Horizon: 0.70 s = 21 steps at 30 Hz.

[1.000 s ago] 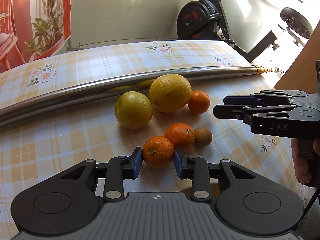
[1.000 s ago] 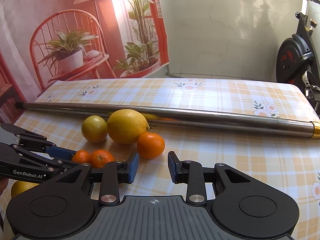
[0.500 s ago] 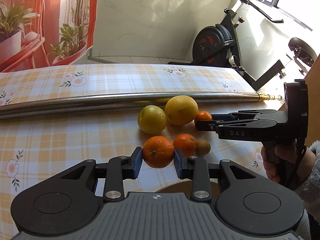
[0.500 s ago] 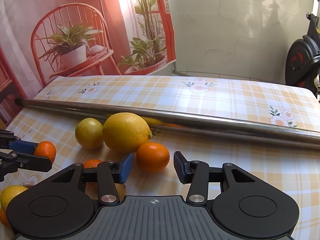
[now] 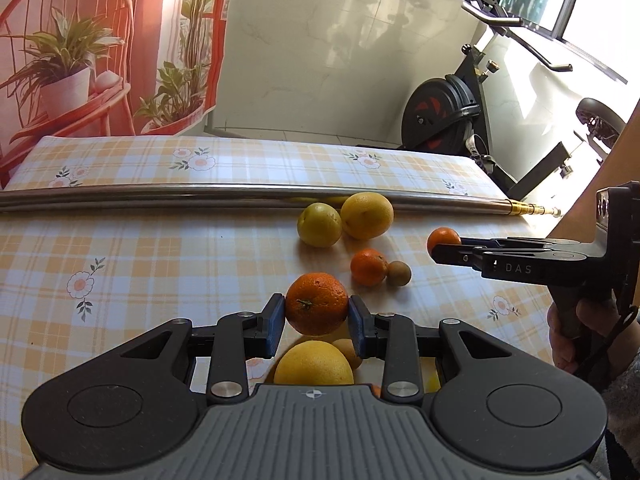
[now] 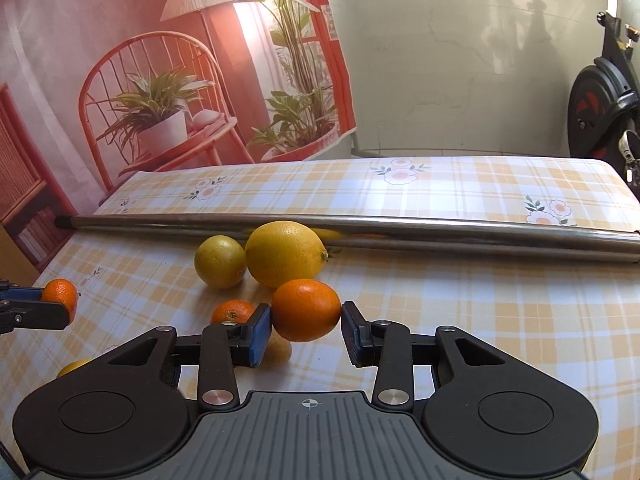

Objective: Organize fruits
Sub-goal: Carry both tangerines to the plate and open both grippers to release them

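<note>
My left gripper is shut on an orange tangerine and holds it above the checked table; it also shows at the left edge of the right wrist view. My right gripper is shut on a second orange, lifted off the table, seen from the side in the left wrist view. On the table lie a big yellow citrus, a yellow-green one, another tangerine and a kiwi.
A long metal rod lies across the table behind the fruit. Below my left gripper sit a yellow fruit and smaller ones, partly hidden. An exercise bike stands beyond the table's right end.
My left gripper has lifted its tangerine and drawn back from the group. My right gripper closed on the orange by the big citrus and raised it.
</note>
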Tool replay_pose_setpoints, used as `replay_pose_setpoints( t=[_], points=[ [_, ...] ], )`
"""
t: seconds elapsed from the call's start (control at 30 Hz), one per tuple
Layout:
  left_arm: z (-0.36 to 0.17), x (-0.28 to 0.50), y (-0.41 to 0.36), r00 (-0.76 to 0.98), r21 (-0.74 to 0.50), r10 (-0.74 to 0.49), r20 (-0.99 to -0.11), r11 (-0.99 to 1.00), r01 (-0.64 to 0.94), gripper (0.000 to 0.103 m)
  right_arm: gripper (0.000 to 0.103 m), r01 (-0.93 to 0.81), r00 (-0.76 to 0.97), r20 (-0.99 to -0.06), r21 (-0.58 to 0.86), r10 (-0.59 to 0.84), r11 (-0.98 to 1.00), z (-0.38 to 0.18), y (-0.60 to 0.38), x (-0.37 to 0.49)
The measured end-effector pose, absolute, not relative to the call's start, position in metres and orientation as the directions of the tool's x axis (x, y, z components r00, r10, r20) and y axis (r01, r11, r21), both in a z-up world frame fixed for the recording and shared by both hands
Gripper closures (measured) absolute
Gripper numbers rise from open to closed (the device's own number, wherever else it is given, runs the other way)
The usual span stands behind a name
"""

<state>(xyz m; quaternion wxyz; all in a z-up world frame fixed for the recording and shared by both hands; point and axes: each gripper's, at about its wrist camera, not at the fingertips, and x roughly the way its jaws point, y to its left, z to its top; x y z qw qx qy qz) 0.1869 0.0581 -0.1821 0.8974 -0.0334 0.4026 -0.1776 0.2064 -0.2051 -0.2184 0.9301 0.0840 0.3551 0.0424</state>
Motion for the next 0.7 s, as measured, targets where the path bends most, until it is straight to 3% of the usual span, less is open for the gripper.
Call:
replay_pose_setpoints(
  t=[0.7],
  points=[
    [-0.214,0.110,0.058,0.525,-0.157,-0.320,-0.788,0.930,0.332,0.067,0.068,-0.149,0.738,-0.639,0.159,0.217,0.976,-0.190,-0.150,0.132]
  ],
)
